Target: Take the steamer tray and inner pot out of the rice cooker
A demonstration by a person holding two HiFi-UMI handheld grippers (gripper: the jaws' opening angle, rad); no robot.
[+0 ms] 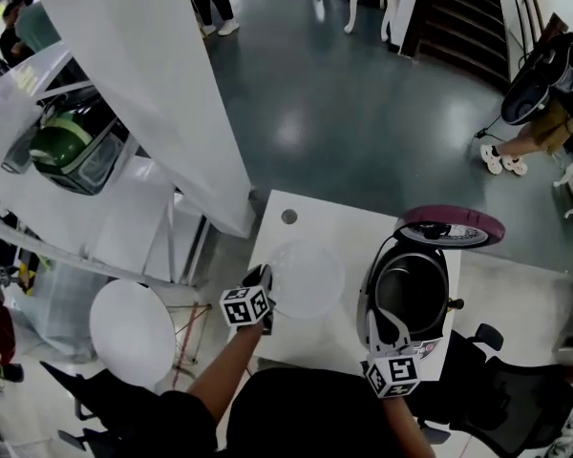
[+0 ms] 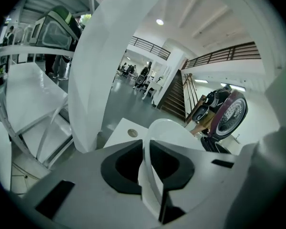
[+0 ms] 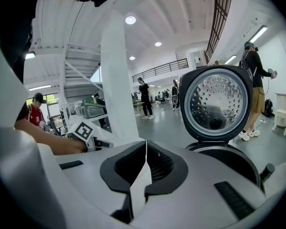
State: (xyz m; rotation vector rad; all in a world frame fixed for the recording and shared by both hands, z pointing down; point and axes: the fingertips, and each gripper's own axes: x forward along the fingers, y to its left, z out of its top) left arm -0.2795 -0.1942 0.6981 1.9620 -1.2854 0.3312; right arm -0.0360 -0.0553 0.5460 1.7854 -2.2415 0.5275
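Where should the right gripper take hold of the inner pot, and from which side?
Pinch the inner pot by its thin top rim at the near edge, coming down from above on the person's side. It sits sunk in the rice cooker, so only the rim is exposed, and the open lid stands behind it, blocking the far side.

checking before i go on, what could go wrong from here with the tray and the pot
1. The left gripper pinches the steamer tray only by its thin rim, so the tray may tilt or slip.
2. The tray hangs near the left edge of the table; set down there, it could overhang.
3. The right gripper is shut and empty beside the rice cooker; it might knock the cooker while reaching for the inner pot.
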